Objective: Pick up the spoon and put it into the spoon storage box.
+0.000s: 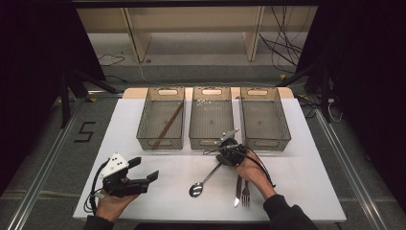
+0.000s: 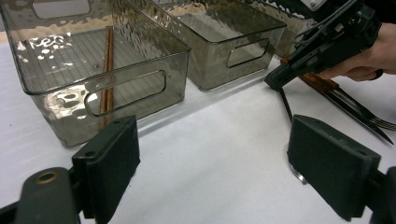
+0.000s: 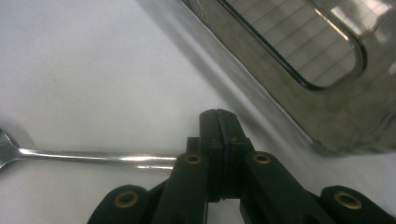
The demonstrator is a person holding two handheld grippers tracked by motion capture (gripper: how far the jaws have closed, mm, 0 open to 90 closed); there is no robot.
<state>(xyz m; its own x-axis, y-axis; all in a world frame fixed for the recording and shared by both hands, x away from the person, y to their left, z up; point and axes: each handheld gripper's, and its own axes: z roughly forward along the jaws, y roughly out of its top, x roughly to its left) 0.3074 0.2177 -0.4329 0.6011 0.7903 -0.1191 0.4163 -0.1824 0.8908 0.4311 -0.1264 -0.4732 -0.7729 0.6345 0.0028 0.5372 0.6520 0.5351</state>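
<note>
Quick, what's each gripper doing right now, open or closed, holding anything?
Left gripper: open, holding nothing, above the table.
Right gripper: closed on the spoon handle's end, spoon lying on the table.

Black two-jaw left gripper (image 1: 146, 170) with grey three-cornered plate, brass rivets, trailing cable; dark sleeves.

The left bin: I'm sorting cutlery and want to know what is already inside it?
Inside the left bin lies one pair of brown chopsticks, set diagonally along the ribbed floor. Nothing else shows in it, though the tinted, rippled near wall blurs the floor right behind it.
</note>
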